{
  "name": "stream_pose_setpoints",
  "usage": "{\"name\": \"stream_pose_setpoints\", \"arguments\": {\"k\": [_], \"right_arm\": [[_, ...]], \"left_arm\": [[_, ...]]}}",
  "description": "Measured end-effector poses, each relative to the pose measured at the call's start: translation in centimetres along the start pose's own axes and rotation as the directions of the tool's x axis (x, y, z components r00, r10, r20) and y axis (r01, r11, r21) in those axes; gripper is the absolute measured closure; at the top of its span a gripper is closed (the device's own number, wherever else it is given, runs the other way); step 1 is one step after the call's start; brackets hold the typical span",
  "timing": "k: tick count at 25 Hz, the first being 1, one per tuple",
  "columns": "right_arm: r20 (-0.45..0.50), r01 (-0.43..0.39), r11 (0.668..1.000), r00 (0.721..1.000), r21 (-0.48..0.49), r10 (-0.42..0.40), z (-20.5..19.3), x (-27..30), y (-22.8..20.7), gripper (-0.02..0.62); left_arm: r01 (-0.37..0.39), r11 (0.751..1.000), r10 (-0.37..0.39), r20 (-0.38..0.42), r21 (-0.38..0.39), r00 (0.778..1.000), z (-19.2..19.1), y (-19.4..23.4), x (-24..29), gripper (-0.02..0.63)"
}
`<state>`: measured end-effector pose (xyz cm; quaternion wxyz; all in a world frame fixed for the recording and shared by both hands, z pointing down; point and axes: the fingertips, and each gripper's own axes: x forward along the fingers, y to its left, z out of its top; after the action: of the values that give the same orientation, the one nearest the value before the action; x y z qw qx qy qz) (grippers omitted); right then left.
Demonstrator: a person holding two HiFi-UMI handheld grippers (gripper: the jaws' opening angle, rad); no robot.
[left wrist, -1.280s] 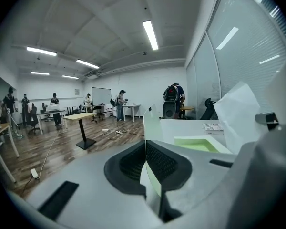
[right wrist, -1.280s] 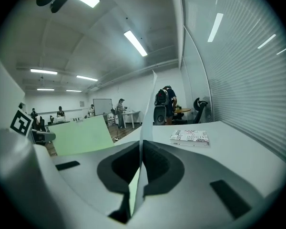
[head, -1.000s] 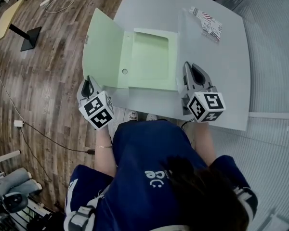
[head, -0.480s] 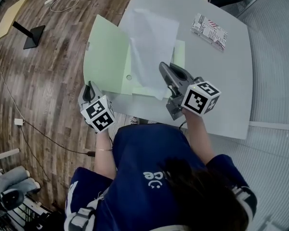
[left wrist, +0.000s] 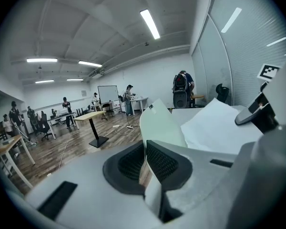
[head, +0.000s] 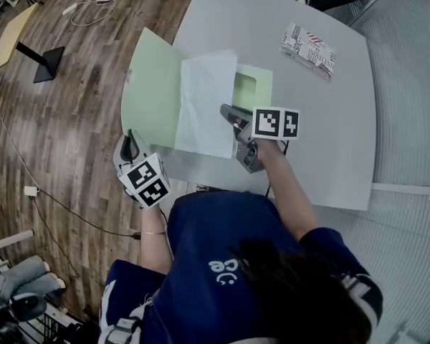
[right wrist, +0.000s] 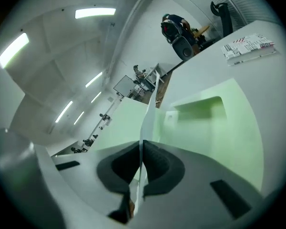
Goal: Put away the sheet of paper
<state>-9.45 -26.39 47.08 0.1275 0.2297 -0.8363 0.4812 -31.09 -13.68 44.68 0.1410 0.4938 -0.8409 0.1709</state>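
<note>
Above the open green folder (head: 152, 84), the plain white sheet of paper (head: 204, 106) is pinched at its right edge by the right gripper (head: 228, 112); the left gripper (head: 132, 142) clamps the folder's cover.

The table (head: 330, 120) fills the right and far part of the scene, with floor (head: 64, 156) to its left. A folder (head: 154, 84) lies open on the table's near left part, and its left cover reaches out past the table's left edge, over the floor. A sheet of paper (head: 204, 102) lies across the middle of the folder, between the cover on the left and the pocket (head: 252, 90) on the right. The right gripper (head: 229, 113) is at the sheet's right side, closed with the sheet between its jaws. The left gripper (head: 132, 139) is off the table's near left corner, clamped on the cover's near edge. A booklet (head: 308, 45) lies on the far right of the table, well apart from the folder. A stand (head: 46, 59) is on the floor at far left.
</note>
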Motion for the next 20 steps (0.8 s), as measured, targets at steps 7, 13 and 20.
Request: {"name": "stream_pose_setpoints", "arguments": {"k": [7, 13, 20], "right_arm": [[-0.161, 0.13, 0.986, 0.98, 0.101, -0.113, -2.5, 2.2, -4.6, 0.586], [-0.175, 0.162, 0.95, 0.978, 0.267, -0.118, -3.5, 2.6, -7.1, 0.586], [-0.14, 0.231, 0.927, 0.97, 0.294, -0.197, -2.4, 2.7, -9.9, 0.586]], "left_arm": [[-0.008, 1.0, 0.008, -0.009, 0.006, 1.0, 0.1, 0.0, 0.3, 0.592], [-0.015, 1.0, 0.015, -0.012, 0.019, 1.0, 0.2, 0.0, 0.4, 0.592], [-0.015, 1.0, 0.015, -0.016, 0.024, 1.0, 0.2, 0.2, 0.5, 0.592]]}}
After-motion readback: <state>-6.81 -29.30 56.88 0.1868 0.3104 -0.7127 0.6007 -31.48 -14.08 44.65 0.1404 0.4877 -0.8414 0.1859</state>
